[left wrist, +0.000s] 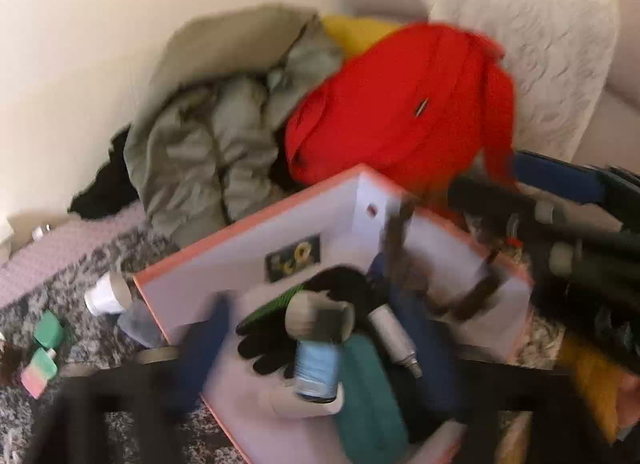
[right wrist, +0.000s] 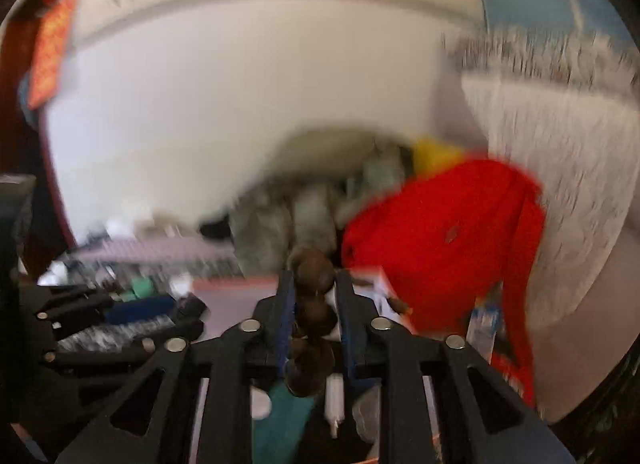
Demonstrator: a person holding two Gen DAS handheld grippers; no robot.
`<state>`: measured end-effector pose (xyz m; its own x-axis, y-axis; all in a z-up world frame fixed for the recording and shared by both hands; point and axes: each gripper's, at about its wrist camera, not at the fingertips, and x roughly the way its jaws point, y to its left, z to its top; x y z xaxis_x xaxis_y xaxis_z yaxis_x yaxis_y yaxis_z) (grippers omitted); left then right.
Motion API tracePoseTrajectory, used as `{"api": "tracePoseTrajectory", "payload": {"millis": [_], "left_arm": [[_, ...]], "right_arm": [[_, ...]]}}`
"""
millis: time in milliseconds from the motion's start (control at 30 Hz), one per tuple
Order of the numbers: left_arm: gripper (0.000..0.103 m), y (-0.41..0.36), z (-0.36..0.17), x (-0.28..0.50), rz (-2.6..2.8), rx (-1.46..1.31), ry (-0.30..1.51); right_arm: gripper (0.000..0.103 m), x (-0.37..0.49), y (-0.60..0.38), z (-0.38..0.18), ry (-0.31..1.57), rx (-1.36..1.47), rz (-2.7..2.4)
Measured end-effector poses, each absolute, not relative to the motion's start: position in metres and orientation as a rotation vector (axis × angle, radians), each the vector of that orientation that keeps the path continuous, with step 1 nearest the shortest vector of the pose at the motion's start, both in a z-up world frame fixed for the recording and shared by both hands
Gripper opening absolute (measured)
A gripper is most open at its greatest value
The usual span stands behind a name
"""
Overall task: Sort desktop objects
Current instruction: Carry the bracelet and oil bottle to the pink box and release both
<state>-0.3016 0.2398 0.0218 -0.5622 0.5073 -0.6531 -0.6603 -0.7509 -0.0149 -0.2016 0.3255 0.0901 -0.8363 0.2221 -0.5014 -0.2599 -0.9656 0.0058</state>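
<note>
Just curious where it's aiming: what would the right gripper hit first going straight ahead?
Probably the crumpled grey-green jacket, dead ahead past the brown beads inside the right gripper; the red garment lies rightward. Blur makes depth uncertain.

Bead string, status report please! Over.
Left gripper open, empty. Brown beads between right gripper fingers, grip unclear. White box beneath, already crowded. Picture blurry.

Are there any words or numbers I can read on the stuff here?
None can be read.
Dark label on the white box: a yellowish picture, too blurred.
Red paper on the dark door: marks too blurred.
Blue spray can: no readable print.
</note>
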Motion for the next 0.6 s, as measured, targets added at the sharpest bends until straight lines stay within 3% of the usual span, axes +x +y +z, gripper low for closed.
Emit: {"api": "tracePoseTrajectory", "payload": {"millis": [33,67,333,600], "left_arm": [[0.086,0.236,0.018,-0.306,2.302,-0.859,0.315],[0.086,0.232,0.015,-0.310,2.317,-0.860,0.327],[0.091,0.144,0.013,-0.322,2.493,-0.911,0.186],[0.092,0.027,-0.036,-0.297,2.651,-1.110,0.209]], "right_arm": [[0.085,-0.213,0.335,0.078,0.150,-0.809,2.759],[0.091,-0.216,0.343,0.069,0.193,-0.812,2.742],[0.091,-0.218,0.352,0.051,0.298,-0.792,2.735],[0.097,-0.207,0.266,0.067,0.206,-0.799,2.904]]}}
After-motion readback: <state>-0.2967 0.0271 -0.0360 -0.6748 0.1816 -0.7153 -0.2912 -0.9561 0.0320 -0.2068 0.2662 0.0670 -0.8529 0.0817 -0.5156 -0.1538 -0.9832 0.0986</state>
